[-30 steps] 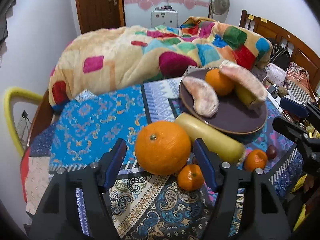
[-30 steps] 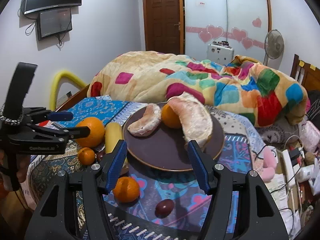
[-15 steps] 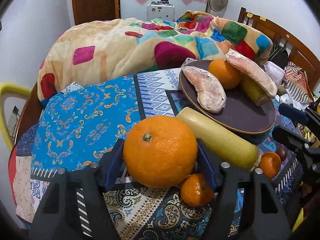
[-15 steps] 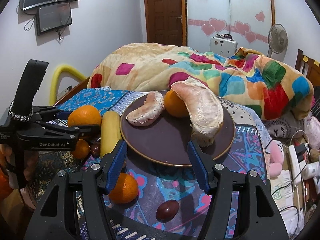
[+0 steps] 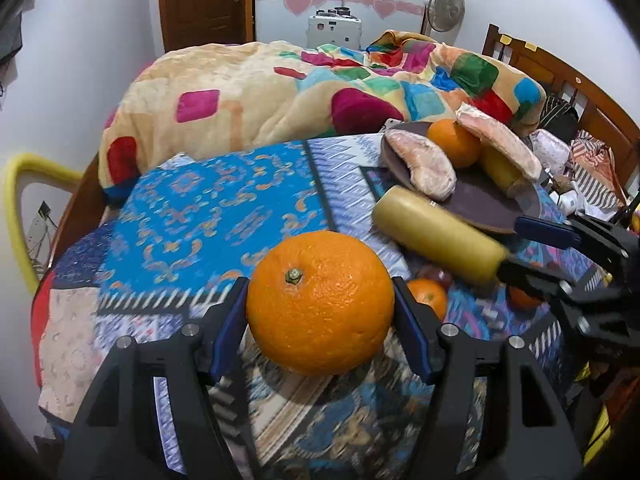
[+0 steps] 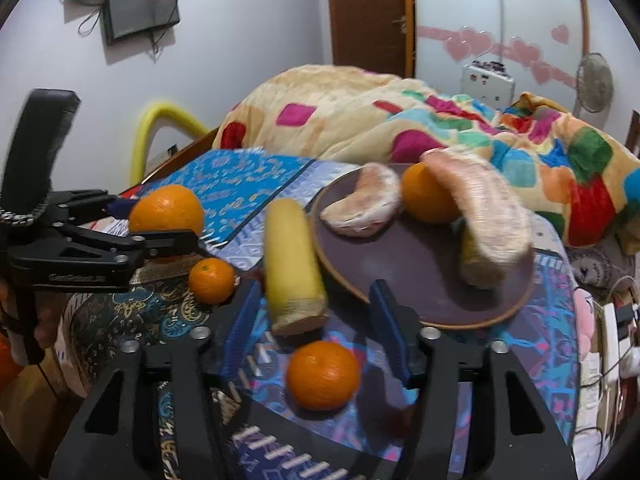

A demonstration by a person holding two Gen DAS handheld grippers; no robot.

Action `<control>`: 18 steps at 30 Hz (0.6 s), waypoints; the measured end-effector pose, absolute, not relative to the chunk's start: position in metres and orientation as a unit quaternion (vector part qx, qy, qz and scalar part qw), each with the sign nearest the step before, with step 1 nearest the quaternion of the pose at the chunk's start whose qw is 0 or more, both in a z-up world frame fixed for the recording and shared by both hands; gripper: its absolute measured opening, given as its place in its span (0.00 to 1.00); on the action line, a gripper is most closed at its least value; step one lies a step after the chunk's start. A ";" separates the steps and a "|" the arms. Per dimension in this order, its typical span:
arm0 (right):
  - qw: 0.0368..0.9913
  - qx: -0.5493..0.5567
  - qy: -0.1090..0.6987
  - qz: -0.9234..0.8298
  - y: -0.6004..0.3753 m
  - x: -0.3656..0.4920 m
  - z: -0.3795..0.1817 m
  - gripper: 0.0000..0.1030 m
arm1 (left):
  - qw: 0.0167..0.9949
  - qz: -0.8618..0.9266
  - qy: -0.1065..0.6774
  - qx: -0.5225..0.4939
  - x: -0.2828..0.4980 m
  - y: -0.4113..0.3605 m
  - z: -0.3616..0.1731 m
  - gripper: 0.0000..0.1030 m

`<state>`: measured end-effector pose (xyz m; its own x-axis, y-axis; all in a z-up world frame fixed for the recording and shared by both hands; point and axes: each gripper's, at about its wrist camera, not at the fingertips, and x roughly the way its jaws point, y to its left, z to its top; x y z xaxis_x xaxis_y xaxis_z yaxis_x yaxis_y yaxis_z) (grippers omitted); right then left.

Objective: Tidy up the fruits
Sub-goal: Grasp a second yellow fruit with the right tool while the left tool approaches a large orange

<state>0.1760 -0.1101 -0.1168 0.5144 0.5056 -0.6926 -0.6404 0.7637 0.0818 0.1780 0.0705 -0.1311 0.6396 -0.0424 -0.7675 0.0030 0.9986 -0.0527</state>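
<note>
A large orange [image 5: 320, 302] sits between the blue pads of my left gripper [image 5: 320, 320], which is shut on it; it also shows in the right wrist view [image 6: 166, 210]. A brown plate [image 6: 420, 280] holds two pomelo segments [image 6: 362, 206], an orange [image 6: 428, 198] and a banana piece. A cut banana [image 6: 292, 272] lies left of the plate. My right gripper [image 6: 316, 320] is open, with the banana's cut end and a small mandarin [image 6: 323, 374] between its fingers. A second mandarin [image 6: 211, 280] lies near the left gripper.
The fruit lies on a patterned blue cloth [image 5: 224, 208] over a table. A colourful blanket [image 5: 320, 92] is heaped behind it. A yellow chair back [image 5: 16, 208] stands at the left. Clutter and cables [image 6: 612, 320] lie to the right of the table.
My left gripper has closed in around the large orange and now grips it. My right gripper has moved forward and left, toward the cut banana and the mandarin.
</note>
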 end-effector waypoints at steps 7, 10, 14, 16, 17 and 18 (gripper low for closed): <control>0.852 -0.103 0.390 0.335 -0.099 0.182 -0.130 0.34 | 0.905 -0.010 0.425 -0.019 0.160 0.081 -0.137 0.66; 0.851 -0.111 0.393 0.330 -0.096 0.181 -0.130 0.34 | 0.906 -0.011 0.423 -0.017 0.156 0.081 -0.141 0.66; 0.844 -0.137 0.396 0.335 -0.087 0.174 -0.127 0.32 | 0.908 -0.015 0.418 -0.015 0.152 0.078 -0.141 0.66; 0.844 -0.146 0.396 0.331 -0.083 0.170 -0.126 0.32 | 0.908 -0.021 0.418 -0.018 0.148 0.076 -0.140 0.66; 0.844 -0.147 0.396 0.330 -0.083 0.168 -0.125 0.32 | 0.908 -0.022 0.417 -0.017 0.147 0.075 -0.140 0.66; 0.844 -0.148 0.396 0.330 -0.084 0.165 -0.125 0.32 | 0.909 -0.024 0.416 -0.017 0.144 0.075 -0.140 0.66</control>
